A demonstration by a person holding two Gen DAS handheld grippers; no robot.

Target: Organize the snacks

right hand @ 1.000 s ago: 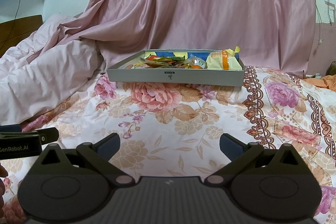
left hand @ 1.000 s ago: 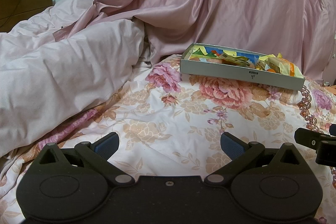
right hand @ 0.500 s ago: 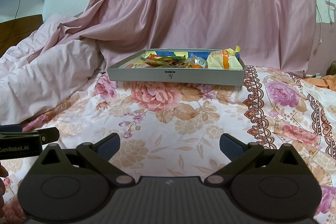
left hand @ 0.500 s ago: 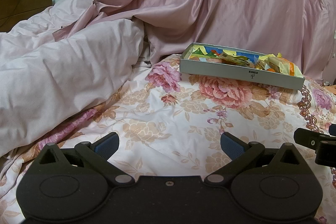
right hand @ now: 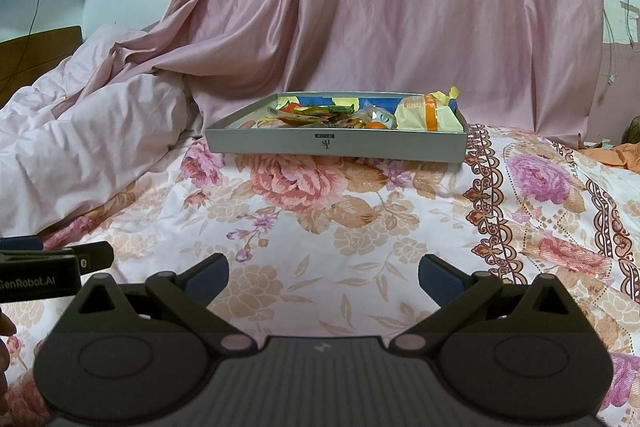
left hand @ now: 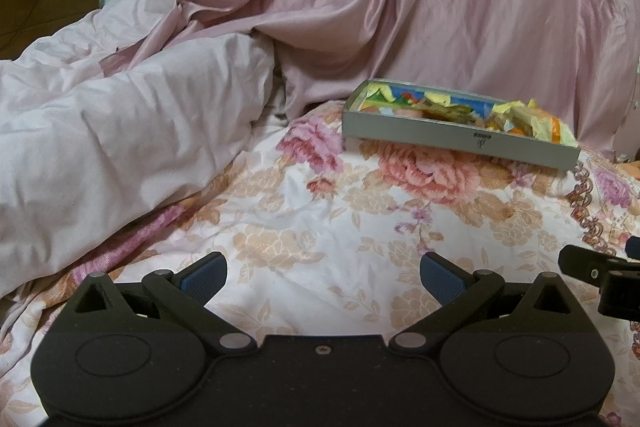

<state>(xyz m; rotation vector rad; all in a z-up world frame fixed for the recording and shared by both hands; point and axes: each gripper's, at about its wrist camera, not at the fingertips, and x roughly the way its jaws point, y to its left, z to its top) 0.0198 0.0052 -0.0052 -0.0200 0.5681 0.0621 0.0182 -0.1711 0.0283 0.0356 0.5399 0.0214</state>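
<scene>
Nothing has shifted since before — both grippers, left gripper (left hand: 323, 273) and right gripper (right hand: 322, 271), hover empty with jaws spread, so approach the box (right hand: 336, 144) of snacks (right hand: 426, 113) squarely.

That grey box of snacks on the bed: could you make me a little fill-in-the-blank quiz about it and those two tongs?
1. The grey box rests on a bedspread printed with ____.
2. Both the left tongs and right tongs have their jaws ____ and hold nothing.
3. The yellow packet with an orange band lies at the box's ____ end, seen from the right wrist view.

Missing words: flowers; open; right
</scene>
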